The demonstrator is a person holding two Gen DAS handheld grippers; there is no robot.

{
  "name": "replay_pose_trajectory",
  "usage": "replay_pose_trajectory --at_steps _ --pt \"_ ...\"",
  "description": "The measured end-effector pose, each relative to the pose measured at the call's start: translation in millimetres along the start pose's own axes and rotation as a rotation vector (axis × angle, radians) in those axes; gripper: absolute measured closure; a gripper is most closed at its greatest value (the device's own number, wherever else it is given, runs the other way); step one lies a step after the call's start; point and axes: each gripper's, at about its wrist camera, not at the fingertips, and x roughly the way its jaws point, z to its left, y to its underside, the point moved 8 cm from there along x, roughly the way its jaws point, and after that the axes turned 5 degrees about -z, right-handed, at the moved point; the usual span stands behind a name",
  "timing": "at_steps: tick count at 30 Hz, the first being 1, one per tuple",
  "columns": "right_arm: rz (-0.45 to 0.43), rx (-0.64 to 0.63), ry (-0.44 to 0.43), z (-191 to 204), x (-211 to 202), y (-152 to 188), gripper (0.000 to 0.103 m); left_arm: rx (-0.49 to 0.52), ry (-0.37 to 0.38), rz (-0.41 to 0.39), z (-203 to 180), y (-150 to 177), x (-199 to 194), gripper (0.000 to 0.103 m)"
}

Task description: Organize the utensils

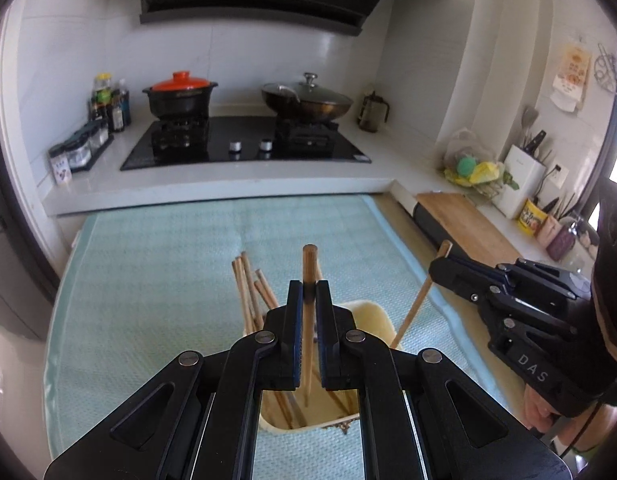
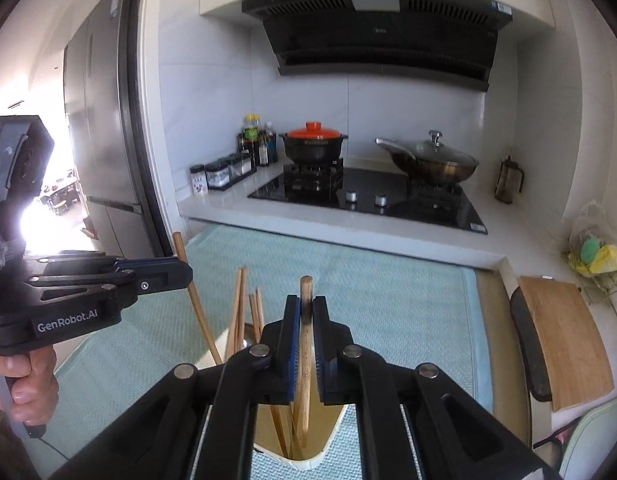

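Left wrist view shows several chopsticks (image 1: 248,292) already in the holder (image 1: 372,316), while left gripper (image 1: 308,292) and right gripper (image 2: 306,312) each pinch one chopstick over it.

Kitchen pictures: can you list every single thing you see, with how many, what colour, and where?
cream utensil holder: one, on the mat, below both grippers
loose wooden chopsticks: several, brown, standing in the holder
pale green mat: one, under the holder
black clay pot with orange lid: one, left burner
dark wok with glass lid: one, right burner
wooden cutting board: one, tan, right of the mat
white knife block: one, right counter
left gripper: black, shut on one chopstick, tip down in the holder
right gripper: black, shut on another chopstick, tip in the holder
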Motion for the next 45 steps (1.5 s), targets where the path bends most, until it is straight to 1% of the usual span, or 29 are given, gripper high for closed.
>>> replay_pose_trajectory --at_steps 4,6,7,8,10,12,13,14,15,17,18,19,20,21,22,23,25,26,28,30,31,32,34,36,37,39,41,43,45 --pt "0.078 0.051 -0.001 -18 37 20 0.096 -0.006 -0.012 0.025 0 6 21 0.098" --pt "0.09 0.074 0.0 -25 49 24 0.096 -0.015 -0.021 0.015 2 4 24 0.091" --pt "0.097 0.078 0.009 -29 54 25 0.096 -0.018 -0.028 0.006 3 2 23 0.071" --pt "0.096 0.078 0.021 -31 56 24 0.096 -0.02 -0.038 -0.01 5 -1 22 0.049" --pt "0.073 0.078 0.039 -35 52 17 0.096 -0.013 -0.061 -0.067 8 -8 8 0.036" --pt "0.036 0.076 0.052 -38 39 6 0.086 0.005 -0.074 -0.105 11 -15 -6 0.034" --pt "0.013 0.073 0.053 -37 29 1 0.068 0.012 -0.082 -0.122 12 -17 -16 0.031" --pt "-0.019 0.067 0.06 -36 17 -5 0.05 0.023 -0.091 -0.146 12 -19 -28 0.024" --pt "-0.055 0.058 0.069 -34 3 -11 0.047 0.038 -0.103 -0.172 12 -21 -41 0.02" --pt "-0.108 0.033 0.076 -29 -21 -22 0.046 0.071 -0.142 -0.236 9 -23 -70 0.003" --pt "-0.129 0.021 0.076 -24 -36 -25 0.046 0.091 -0.16 -0.272 6 -22 -86 0.001" --pt "-0.147 0.013 0.078 -19 -49 -27 0.042 0.111 -0.181 -0.304 3 -21 -99 0.001" --pt "-0.165 0.005 0.082 -15 -61 -28 0.035 0.135 -0.207 -0.329 -1 -18 -111 0.001" --pt "-0.188 0.0 0.083 -9 -76 -28 0.031 0.159 -0.235 -0.344 -5 -15 -121 0.001" --pt "-0.21 -0.002 0.081 -3 -90 -26 0.024 0.18 -0.269 -0.357 -9 -9 -132 0.001" --pt "-0.23 -0.006 0.08 4 -104 -23 0.02 0.191 -0.298 -0.364 -11 -3 -139 0.001" --pt "-0.246 -0.022 0.092 17 -127 -14 0.016 0.196 -0.324 -0.371 -18 13 -155 0.0" --pt "-0.246 -0.029 0.103 23 -136 -8 0.015 0.182 -0.337 -0.375 -18 20 -162 0.0" --pt "-0.241 -0.041 0.117 35 -153 6 0.015 0.144 -0.386 -0.391 -16 35 -180 0.0" --pt "-0.24 -0.043 0.116 45 -169 22 0.014 0.121 -0.422 -0.397 -12 49 -195 0.0" --pt "-0.241 -0.035 0.109 50 -176 30 0.011 0.114 -0.43 -0.392 -10 55 -199 0.0" --pt "-0.239 -0.024 0.106 53 -182 37 0.005 0.105 -0.433 -0.381 -8 60 -202 0.0" --pt "-0.23 -0.005 0.115 59 -190 51 0.0 0.083 -0.424 -0.355 -3 71 -204 0.0" --pt "-0.228 0.002 0.133 64 -196 62 0.0 0.057 -0.41 -0.326 1 83 -208 0.0" --pt "-0.227 0.004 0.146 67 -199 67 0.0 0.044 -0.415 -0.309 3 89 -209 0.0" --pt "-0.217 0.016 0.159 71 -204 78 0.0 0.026 -0.447 -0.277 7 100 -212 0.0" --pt "-0.212 0.034 0.143 77 -209 88 0.0 0.038 -0.474 -0.262 7 109 -217 0.0" --pt "-0.202 0.06 0.125 84 -213 97 0.0 0.04 -0.467 -0.24 4 115 -220 0.0" --pt "-0.183 0.078 0.112 90 -215 102 0.0 0.029 -0.44 -0.222 0 123 -225 0.0"
